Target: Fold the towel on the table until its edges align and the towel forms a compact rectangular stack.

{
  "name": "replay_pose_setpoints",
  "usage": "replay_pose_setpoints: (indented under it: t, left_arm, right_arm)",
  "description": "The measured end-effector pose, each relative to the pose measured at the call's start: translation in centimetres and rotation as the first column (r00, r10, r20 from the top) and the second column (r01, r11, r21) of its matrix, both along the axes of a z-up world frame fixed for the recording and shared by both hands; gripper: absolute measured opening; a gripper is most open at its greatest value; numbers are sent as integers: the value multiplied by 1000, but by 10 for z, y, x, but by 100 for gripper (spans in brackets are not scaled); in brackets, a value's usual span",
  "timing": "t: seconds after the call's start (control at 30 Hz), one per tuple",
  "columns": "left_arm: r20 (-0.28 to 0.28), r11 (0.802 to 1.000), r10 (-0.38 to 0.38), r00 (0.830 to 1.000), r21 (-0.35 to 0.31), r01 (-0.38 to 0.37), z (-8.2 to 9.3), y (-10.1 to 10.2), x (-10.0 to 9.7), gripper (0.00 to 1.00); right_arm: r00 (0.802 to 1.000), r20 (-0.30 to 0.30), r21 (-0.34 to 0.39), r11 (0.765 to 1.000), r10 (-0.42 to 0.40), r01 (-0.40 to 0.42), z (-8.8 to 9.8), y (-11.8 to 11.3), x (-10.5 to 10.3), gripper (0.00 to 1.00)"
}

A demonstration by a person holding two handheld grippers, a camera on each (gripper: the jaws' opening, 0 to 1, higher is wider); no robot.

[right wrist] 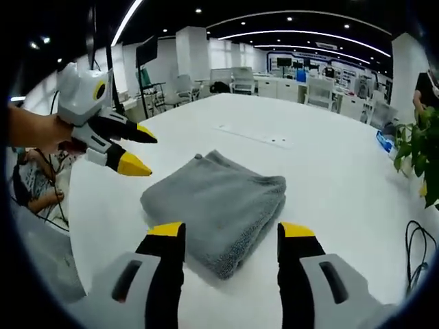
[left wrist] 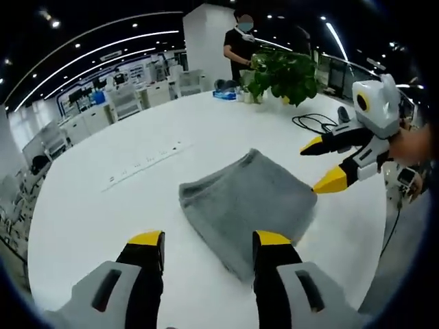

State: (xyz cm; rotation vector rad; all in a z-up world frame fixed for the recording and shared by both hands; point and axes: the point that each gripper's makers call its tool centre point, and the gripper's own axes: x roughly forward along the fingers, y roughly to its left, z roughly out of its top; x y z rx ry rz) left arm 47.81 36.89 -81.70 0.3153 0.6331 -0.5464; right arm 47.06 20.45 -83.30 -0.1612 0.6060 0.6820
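Folded towel (right wrist: 216,209) on white table (right wrist: 329,178), office behind.

The room is lit brightly from above by long strip lights (left wrist: 103,48) and small round lamps on a dark ceiling. The white table (right wrist: 329,171) is made very bright, and only a soft shadow is seen under the towel (right wrist: 216,205). Lines are bent near the edges, and far things are a little blurred.
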Motion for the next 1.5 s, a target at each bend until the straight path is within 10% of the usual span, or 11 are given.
replay_pose_setpoints:
  t: [0.9,1.5]
  left_arm:
    - [-9,998,54,998,37,-54,-1,28,-75,93]
    - [56,981,162,985,-116,-155,18,39,-105,99]
  right_arm:
    - [996,83,9,1000,20,-21,20,-2,-46,89]
    - [990,136,46,999,-32,26,34,-15,-77,99]
